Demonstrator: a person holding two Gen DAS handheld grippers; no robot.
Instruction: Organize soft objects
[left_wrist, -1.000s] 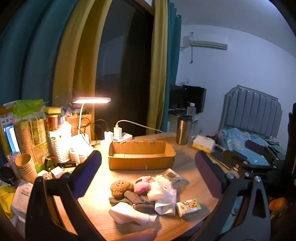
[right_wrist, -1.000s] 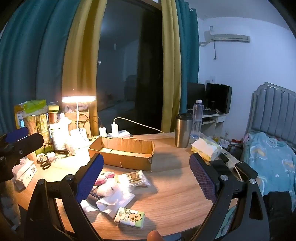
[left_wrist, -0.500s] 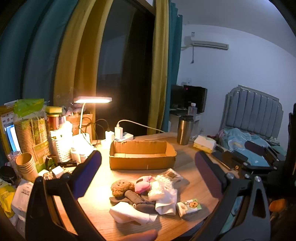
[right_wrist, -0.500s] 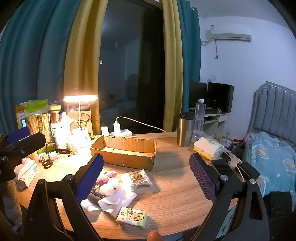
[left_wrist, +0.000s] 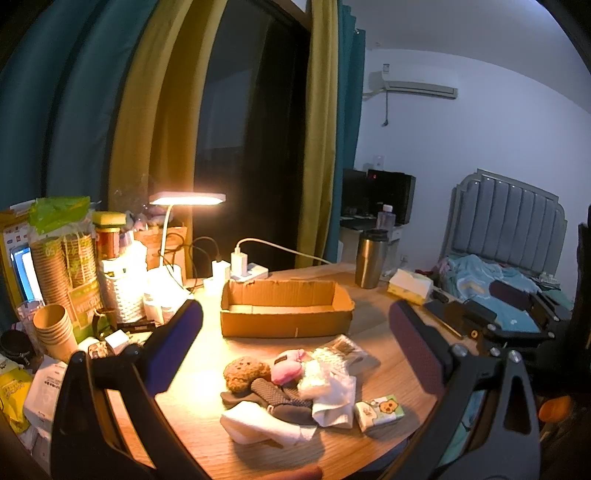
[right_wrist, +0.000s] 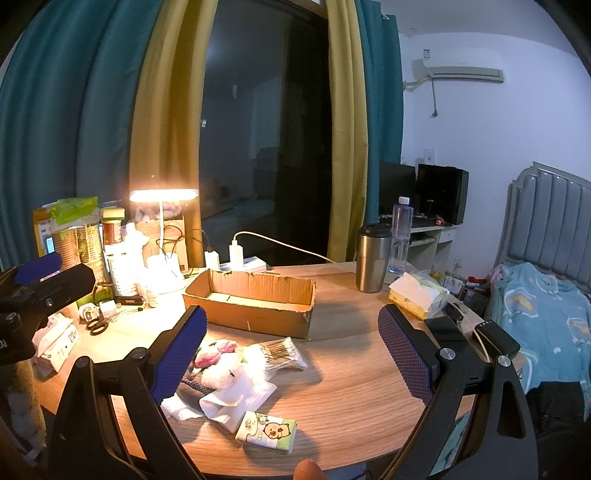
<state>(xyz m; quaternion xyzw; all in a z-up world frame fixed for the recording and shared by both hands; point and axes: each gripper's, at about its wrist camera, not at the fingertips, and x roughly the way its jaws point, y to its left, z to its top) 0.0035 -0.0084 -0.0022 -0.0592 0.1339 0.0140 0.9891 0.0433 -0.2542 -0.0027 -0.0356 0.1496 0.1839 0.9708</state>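
A pile of soft things lies near the table's front edge: a brown plush (left_wrist: 245, 373), a pink plush (left_wrist: 288, 370) (right_wrist: 214, 349), dark socks (left_wrist: 280, 398), white socks (left_wrist: 332, 398) (right_wrist: 236, 391), a bag of cotton swabs (right_wrist: 280, 354) and a tissue pack (left_wrist: 378, 411) (right_wrist: 266, 431). An empty cardboard box (left_wrist: 286, 312) (right_wrist: 251, 301) stands behind the pile. My left gripper (left_wrist: 295, 347) is open and empty above the pile. My right gripper (right_wrist: 293, 350) is open and empty, right of the pile.
A lit desk lamp (left_wrist: 186, 199), paper cups (left_wrist: 55, 328), a white basket (left_wrist: 122, 295), chargers (left_wrist: 240, 264) and scissors (right_wrist: 96, 326) crowd the left. A steel tumbler (right_wrist: 373, 258), a tissue box (right_wrist: 417, 297) and a phone (right_wrist: 443, 328) sit right. A bed (right_wrist: 546, 306) lies beyond.
Both views have shifted only slightly; the right gripper has risen a little. Both grippers stay open and nothing on the table moved.
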